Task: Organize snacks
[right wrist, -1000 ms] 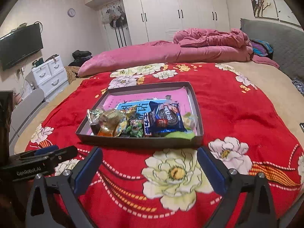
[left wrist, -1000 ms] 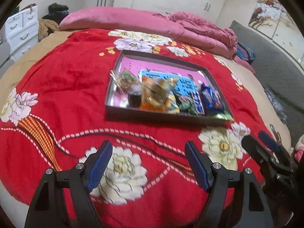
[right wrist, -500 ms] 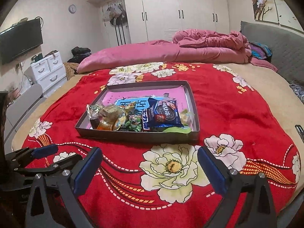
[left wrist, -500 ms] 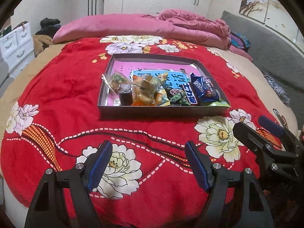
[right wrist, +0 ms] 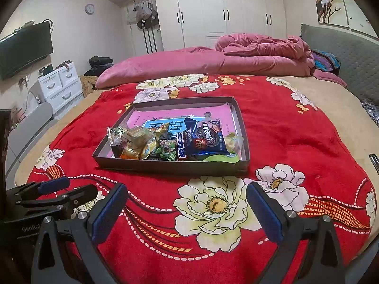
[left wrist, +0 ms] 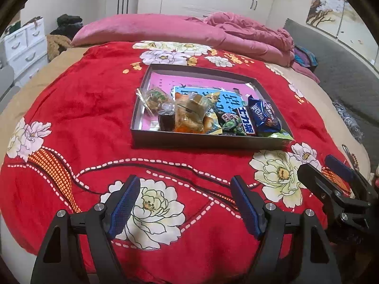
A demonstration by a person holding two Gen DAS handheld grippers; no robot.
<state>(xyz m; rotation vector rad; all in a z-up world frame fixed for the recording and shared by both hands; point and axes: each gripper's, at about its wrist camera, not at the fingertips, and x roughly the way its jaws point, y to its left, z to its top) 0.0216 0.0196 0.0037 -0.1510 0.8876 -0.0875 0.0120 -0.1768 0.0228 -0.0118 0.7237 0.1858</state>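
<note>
Both your jaws stand spread with nothing between them: your left gripper (left wrist: pixel 184 191) and your right gripper (right wrist: pixel 187 201) hang over the red blanket (left wrist: pixel 83 108), near its front edge, well short of the tray (left wrist: pixel 203 142).

Going left to right in your left view, you get the white drawers (left wrist: pixel 26 45) at the far edge, then the tray in the middle of the blanket, then your right gripper entering at the lower right. That view looks down into the tray more steeply: its snacks (left wrist: pixel 189 113) crowd the near wall, a clear bag (left wrist: pixel 154 98) at the left, an orange pack in the middle, a blue cookie pack (left wrist: pixel 264 116) at the right, and a green wrapper (left wrist: pixel 280 135) hanging over the near right corner. The far half of the tray shows bare pink lining.

Your right view reverses the pairing: your left gripper shows at the lower left. It alone gives you the TV (right wrist: pixel 24 49) on the left wall, the clock (right wrist: pixel 89 8) above it and the full wardrobe (right wrist: pixel 225 11). The cookie pack faces you flatter there, lying on top of the pile.
</note>
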